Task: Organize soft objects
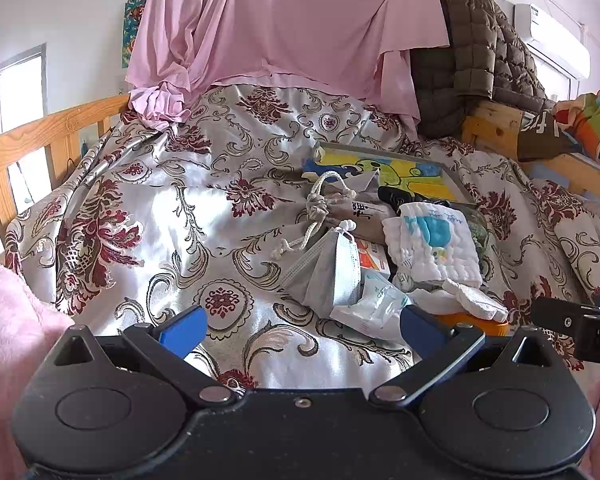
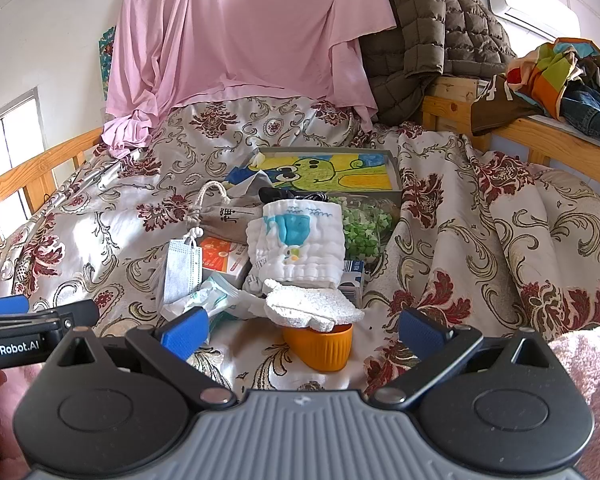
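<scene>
Both grippers, left (image 1: 302,330) and right (image 2: 302,332), gape wide and empty above the bedspread (image 1: 148,216). The soft pile sits centre frame: folded cloth (image 2: 298,240), mask (image 2: 180,272), pouch (image 2: 228,216), white rag (image 2: 312,306) atop an orange cup (image 2: 320,346).

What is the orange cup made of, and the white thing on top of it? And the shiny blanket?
The orange cup looks like matte silicone or plastic, with ribbed sides. The white cloth looks like nubbly cotton, limp and draped over the rim. The bedspread looks like satin, since it gleams in the light.
</scene>
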Demonstrator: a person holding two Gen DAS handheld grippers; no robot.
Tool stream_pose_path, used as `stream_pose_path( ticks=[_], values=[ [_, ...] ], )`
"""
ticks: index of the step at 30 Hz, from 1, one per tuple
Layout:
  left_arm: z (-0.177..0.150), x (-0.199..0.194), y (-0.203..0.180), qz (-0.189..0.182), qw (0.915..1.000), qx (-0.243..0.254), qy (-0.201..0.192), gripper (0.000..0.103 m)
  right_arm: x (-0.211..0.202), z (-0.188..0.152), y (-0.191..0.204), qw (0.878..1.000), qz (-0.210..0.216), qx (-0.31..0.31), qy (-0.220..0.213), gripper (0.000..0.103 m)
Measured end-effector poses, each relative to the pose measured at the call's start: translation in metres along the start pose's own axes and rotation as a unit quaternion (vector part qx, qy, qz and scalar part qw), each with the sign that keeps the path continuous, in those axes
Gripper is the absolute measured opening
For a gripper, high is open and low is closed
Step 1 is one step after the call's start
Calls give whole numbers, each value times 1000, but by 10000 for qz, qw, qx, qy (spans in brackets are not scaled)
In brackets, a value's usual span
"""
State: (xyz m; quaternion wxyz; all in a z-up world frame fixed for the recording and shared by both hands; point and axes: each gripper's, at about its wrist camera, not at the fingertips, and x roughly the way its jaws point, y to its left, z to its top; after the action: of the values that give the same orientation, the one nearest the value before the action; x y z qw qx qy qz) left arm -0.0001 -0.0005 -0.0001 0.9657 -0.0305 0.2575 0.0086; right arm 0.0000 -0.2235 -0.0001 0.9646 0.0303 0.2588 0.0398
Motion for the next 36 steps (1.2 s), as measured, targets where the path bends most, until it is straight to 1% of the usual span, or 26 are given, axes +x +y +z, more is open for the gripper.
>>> stream_pose_path(
  ticks=[6, 10, 12, 15, 18, 21, 23, 25, 28, 33, 36],
  values=[
    [0, 0, 0, -46, 10000, 13, 6, 102, 0, 0, -1, 10000, -25, 13, 38, 103],
    [3, 0, 1, -137, 9999, 59, 78, 102, 7, 5, -5, 9997, -5, 85, 213, 103],
    [8, -1, -4, -243, 9994, 183, 156, 102, 10, 8, -6, 9993, -50, 10, 380, 103],
    [16, 5, -10, -401, 9973, 585, 165, 102, 21, 17, -6, 9976, 0, -209, 659, 103],
    [24, 16, -18, -664, 9919, 1050, 264, 102, 32, 29, -7, 9957, 78, -479, 788, 103],
    [36, 34, -24, -1068, 9825, 1453, 466, 102, 50, 42, -9, 9908, 193, -803, 1068, 103],
    [42, 46, -28, -1296, 9763, 1637, 561, 102, 65, 47, -9, 9869, 206, -991, 1254, 103],
    [47, 59, -32, -1588, 9685, 1804, 646, 102, 80, 52, -12, 9833, 217, -1037, 1477, 103],
    [48, 80, -38, -1769, 9591, 2065, 780, 100, 102, 54, -12, 9781, 414, -1002, 1777, 103],
    [42, 113, -40, -2103, 9500, 1860, 1363, 96, 127, 55, -8, 9735, 588, -1072, 1935, 103],
    [38, 121, -40, -2143, 9480, 1846, 1457, 96, 142, 52, -7, 9693, 701, -1040, 2116, 103]
  ],
)
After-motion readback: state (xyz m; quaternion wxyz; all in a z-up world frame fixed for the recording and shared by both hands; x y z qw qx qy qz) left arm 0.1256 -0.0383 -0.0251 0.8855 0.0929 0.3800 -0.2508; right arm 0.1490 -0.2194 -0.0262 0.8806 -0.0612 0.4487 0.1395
